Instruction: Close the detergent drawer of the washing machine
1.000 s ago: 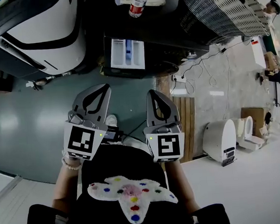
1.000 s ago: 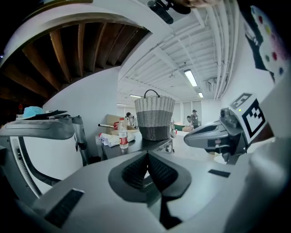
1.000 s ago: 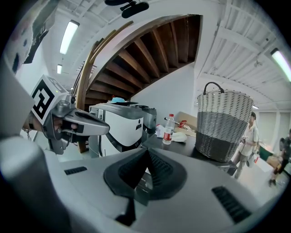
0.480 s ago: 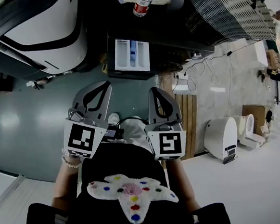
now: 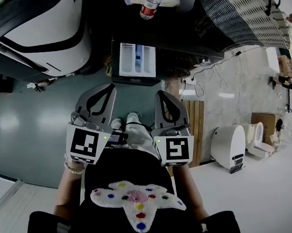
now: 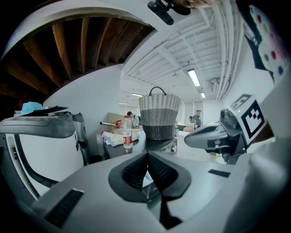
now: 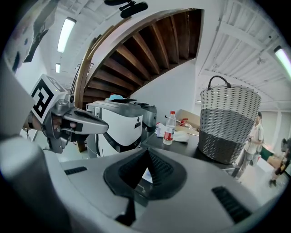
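Observation:
In the head view the detergent drawer (image 5: 137,59) sticks out open from the dark washing machine (image 5: 180,40); it is white inside, with a blue compartment. My left gripper (image 5: 103,89) and right gripper (image 5: 162,93) are side by side below it, apart from it and pointing toward it. Both are shut with nothing between the jaws. A sliver of the drawer (image 6: 146,179) shows through the gap behind the left gripper (image 6: 147,155), and a sliver of the drawer (image 7: 147,175) shows the same way behind the right gripper (image 7: 148,153).
A water bottle (image 5: 149,2) and folded cloth lie on the washer top beside a wicker basket (image 5: 238,10). A large white machine (image 5: 44,36) stands at left. Wooden slats (image 5: 195,129), cables and a white appliance (image 5: 229,147) are on the floor at right.
The person has stepped toward the washer: both shoes now show between the grippers, and the drawer sits slightly nearer. Both grippers stay shut and side by side.

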The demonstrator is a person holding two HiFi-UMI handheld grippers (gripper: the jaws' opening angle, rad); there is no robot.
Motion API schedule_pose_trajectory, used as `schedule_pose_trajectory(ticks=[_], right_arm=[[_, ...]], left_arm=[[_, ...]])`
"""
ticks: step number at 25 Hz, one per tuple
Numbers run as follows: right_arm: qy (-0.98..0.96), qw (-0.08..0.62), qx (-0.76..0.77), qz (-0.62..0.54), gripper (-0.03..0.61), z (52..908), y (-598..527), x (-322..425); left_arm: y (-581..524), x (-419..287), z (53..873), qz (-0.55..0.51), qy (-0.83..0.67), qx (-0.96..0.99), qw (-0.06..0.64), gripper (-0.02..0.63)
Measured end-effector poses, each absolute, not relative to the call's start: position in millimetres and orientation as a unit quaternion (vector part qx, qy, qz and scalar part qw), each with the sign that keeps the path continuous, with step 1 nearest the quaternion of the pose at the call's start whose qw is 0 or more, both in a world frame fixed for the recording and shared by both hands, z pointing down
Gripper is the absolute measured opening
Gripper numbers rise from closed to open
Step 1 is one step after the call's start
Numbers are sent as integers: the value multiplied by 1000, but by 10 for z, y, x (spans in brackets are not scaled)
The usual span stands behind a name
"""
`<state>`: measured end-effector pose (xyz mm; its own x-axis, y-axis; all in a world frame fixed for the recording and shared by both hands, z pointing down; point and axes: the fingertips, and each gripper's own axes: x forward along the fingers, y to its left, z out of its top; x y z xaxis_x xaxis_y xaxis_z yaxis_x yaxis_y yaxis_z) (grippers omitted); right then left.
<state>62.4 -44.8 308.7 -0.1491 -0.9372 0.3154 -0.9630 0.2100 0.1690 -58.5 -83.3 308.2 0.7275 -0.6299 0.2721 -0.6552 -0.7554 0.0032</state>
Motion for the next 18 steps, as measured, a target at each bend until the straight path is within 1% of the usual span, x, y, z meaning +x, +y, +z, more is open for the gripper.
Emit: schedule_pose_trajectory(ticks=[13,18], right_arm=[[-782,166,599,44,3,3054,-785,757],[-786,167,593,49,3,3123,-864,773]], left_arm=[[-1115,-459,3048,124,-385,912,63,12],[-1126,-454,3080,131,-389,911,49,12]])
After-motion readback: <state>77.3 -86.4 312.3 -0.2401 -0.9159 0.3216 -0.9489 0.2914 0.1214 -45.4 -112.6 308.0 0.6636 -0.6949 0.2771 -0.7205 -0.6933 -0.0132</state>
